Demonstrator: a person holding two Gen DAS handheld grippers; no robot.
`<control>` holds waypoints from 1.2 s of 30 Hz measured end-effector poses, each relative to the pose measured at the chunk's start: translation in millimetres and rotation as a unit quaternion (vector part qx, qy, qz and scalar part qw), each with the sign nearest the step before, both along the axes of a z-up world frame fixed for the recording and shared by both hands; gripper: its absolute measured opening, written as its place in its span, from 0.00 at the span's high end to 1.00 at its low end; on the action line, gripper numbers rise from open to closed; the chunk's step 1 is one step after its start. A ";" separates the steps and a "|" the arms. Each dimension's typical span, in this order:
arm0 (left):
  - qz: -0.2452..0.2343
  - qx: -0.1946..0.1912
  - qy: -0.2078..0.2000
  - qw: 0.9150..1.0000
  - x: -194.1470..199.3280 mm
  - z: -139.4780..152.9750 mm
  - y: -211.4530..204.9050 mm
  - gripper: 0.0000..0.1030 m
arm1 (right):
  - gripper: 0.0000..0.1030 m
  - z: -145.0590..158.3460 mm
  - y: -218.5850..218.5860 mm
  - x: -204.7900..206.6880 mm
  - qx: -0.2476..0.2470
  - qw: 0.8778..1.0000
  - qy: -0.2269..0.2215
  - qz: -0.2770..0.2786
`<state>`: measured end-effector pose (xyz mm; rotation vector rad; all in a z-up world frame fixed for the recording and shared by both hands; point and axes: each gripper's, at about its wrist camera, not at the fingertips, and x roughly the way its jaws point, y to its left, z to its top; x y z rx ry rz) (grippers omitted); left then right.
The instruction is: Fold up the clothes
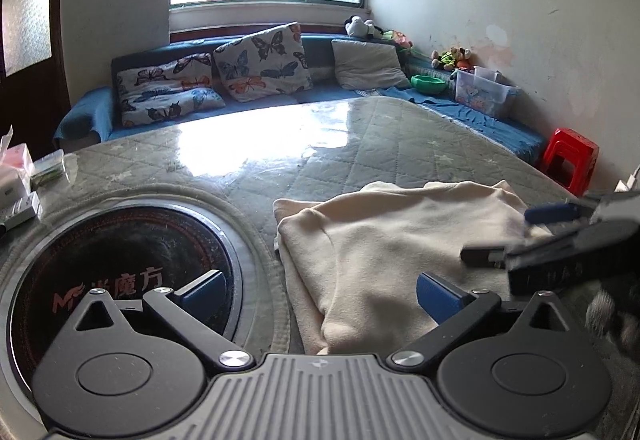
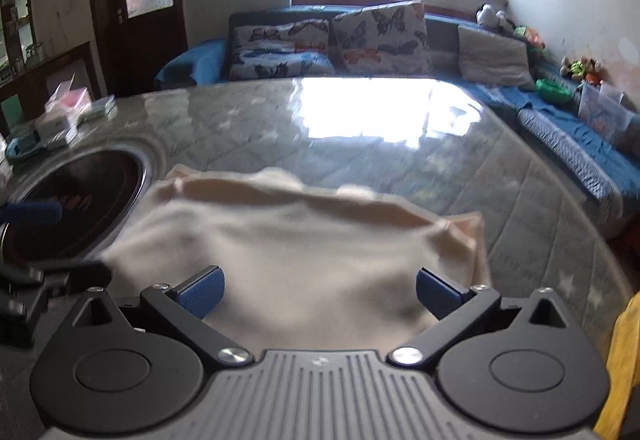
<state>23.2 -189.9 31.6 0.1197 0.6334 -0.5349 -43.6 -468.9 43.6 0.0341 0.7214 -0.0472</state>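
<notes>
A cream garment, folded into a rough rectangle, is laid on the quilted desk with its long side running across, from the round black cooktop toward the right. The left tool is seen at the garment's left end, jaws spread wide, nothing gripped. The right tool is held over the garment's near edge, jaws also wide (cloth between the blue pads, not pinched). Red lettering is printed on the cooktop glass, an "M" logo followed by Chinese characters.
</notes>
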 end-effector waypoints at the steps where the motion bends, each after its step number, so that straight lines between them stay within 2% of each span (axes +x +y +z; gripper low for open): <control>1: 0.001 0.001 0.001 1.000 0.9 -0.1 0.0 0.00 | 0.00 1.5 -2.8 4.9 0.000 1.000 -0.002 0.000; 5: 0.004 0.003 -0.002 1.000 2.3 0.4 0.3 0.00 | 0.00 0.1 -13.6 26.0 0.001 1.000 0.005 -0.004; 9: 0.005 0.003 0.001 1.000 4.4 1.4 1.3 0.00 | 0.00 -16.6 -26.6 46.6 0.021 0.999 0.033 -0.012; 12: 0.006 0.004 0.004 1.000 7.0 1.7 1.8 0.00 | 0.00 -17.6 -28.3 48.7 0.019 0.999 0.031 -0.010; 16: 0.008 0.009 0.006 1.000 10.5 0.9 0.4 0.00 | 0.00 -4.0 -24.6 54.5 0.018 1.000 0.012 0.002; 18: 0.011 0.008 0.010 1.000 12.6 0.0 0.1 0.00 | 0.00 -2.2 -24.8 62.3 0.031 0.999 0.010 0.005; 25: 0.014 0.008 0.022 1.000 17.6 -4.0 2.7 0.00 | 0.00 -19.3 -29.8 86.0 0.061 0.998 0.027 0.004; 33: 0.022 0.011 0.035 0.999 23.0 -7.6 3.7 0.00 | 0.00 -4.6 -22.6 72.5 0.059 0.998 0.015 0.014; 36: 0.025 0.014 0.042 0.999 24.6 -9.3 1.5 0.00 | 0.00 -8.3 -20.0 66.5 0.048 0.998 0.029 0.009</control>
